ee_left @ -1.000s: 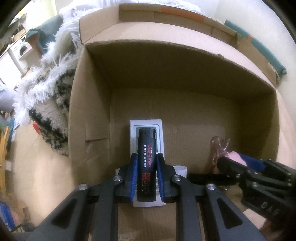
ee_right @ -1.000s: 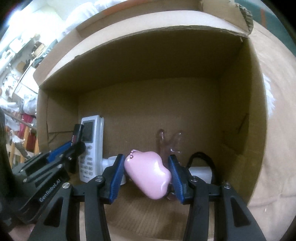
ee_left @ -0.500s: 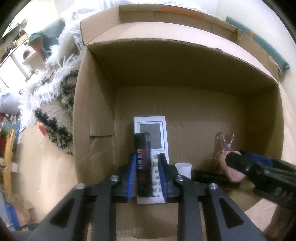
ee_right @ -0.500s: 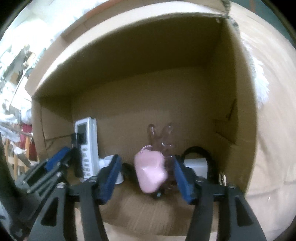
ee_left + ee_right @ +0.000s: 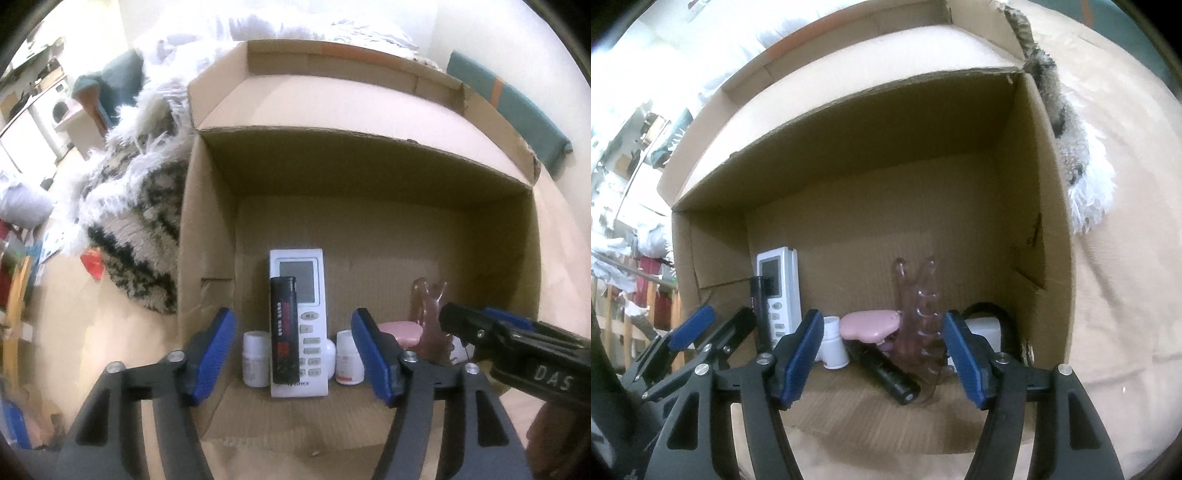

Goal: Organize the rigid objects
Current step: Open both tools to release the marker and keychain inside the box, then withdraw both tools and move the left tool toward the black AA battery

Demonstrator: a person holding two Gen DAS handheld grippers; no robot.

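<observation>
Both grippers sit at the mouth of a cardboard box [image 5: 207, 229] lying on its side, opening toward the cams. L gripper [image 5: 293, 354] has its jaws spread wide, nothing between them. R gripper [image 5: 879, 354] also spread, empty.

Inside the box, at the far wall: white remote [image 5: 298, 325] stands upright, leaning on the back. Black lighter [image 5: 284, 330] stands upright against the remote's front, left half, covering part of the screen. Small white bottle [image 5: 255, 358] just left of the remote; 2nd white bottle [image 5: 349, 358] just right of it. Further right, pink heart-shaped case [image 5: 870, 325] rests on top of a black cylinder [image 5: 886, 373] that lies angled toward the near edge. Clear pink hair clip [image 5: 919, 314] stands upright touching the case's right side. White block w/ black cord [image 5: 988, 325] in the far right corner.

Shaggy black-and-white rug [image 5: 136, 206] lies outside the box, left.
</observation>
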